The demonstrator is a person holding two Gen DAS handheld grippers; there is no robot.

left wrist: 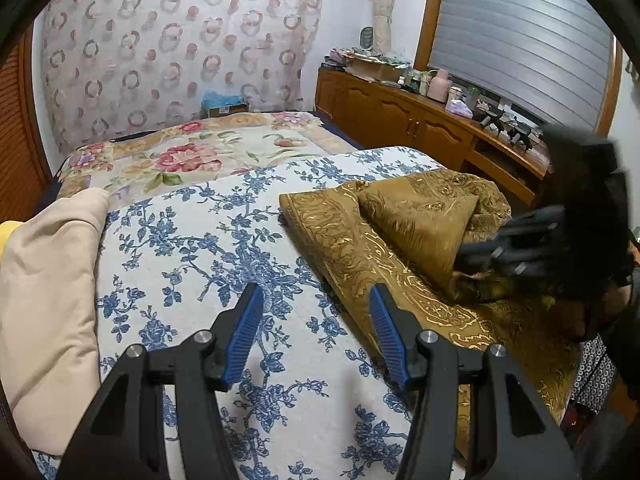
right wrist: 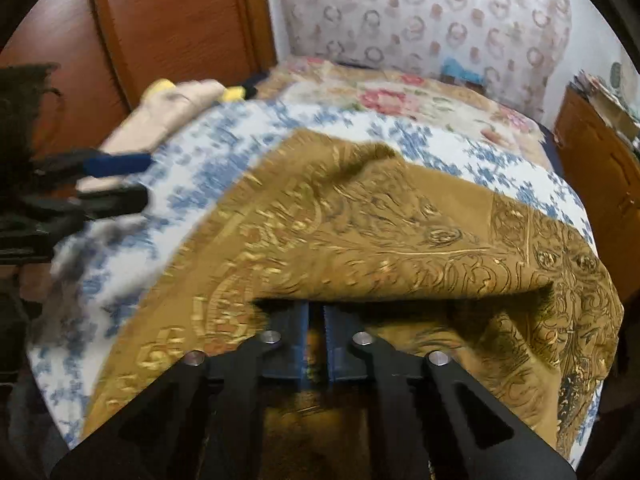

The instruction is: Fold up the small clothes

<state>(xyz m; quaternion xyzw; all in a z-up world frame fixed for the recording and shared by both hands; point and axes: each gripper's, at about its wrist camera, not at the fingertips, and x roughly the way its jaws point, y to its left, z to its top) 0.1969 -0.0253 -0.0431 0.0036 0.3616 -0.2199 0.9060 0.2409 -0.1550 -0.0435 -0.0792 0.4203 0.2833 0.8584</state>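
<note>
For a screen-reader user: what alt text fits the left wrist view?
The open left gripper hovers over a blue-floral bedspread. To its right, the right gripper clamps a gold-patterned brown cloth. A beige garment lies left.

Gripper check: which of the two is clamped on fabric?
The right gripper, jaws shut on the gold-patterned brown cloth; the left gripper hangs open above the blue-floral bedspread.

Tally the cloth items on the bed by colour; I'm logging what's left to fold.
Gold-brown patterned cloth, pinched by the right tongs: 1
Beige garment: 1
Blue-flowered bedspread: 1
Pink-flowered blanket: 1
Total: 4
</note>
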